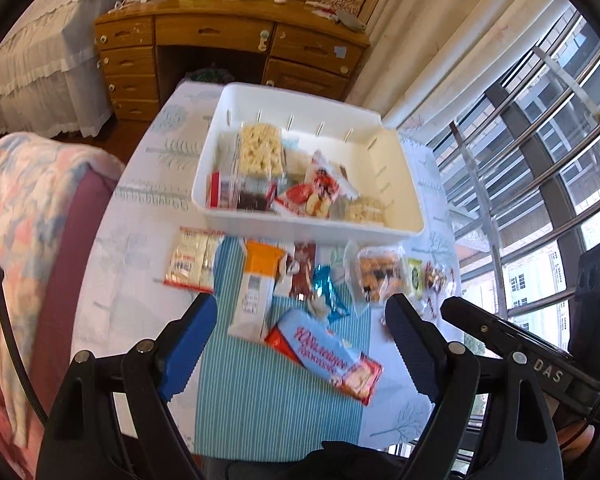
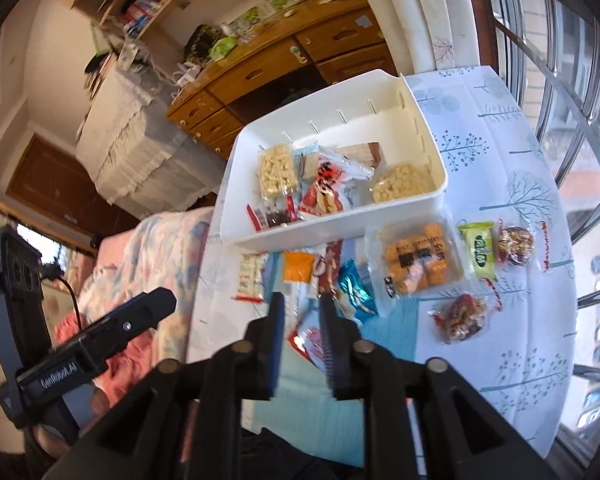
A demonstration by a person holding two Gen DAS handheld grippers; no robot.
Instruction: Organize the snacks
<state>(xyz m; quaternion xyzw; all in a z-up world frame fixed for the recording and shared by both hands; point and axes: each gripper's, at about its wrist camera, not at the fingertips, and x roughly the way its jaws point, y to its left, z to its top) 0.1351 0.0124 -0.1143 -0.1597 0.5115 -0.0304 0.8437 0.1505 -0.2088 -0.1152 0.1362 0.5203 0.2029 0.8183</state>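
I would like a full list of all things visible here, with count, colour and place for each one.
bin: one, white, far part of the table, several snack packs inside.
puffed snack packs: two, pale yellow, inside the bin.
long biscuit pack: one, blue and red, on the striped mat, nearest.
orange-topped pack: one, orange and white, on the mat.
clear pack of orange snacks: one, in front of the bin.
green pack: one, right of the orange snacks.
striped mat: one, teal and white, on the table.
desk: one, wooden, behind the table.
left gripper: open, above the mat.
right gripper: narrowly open, holding nothing.
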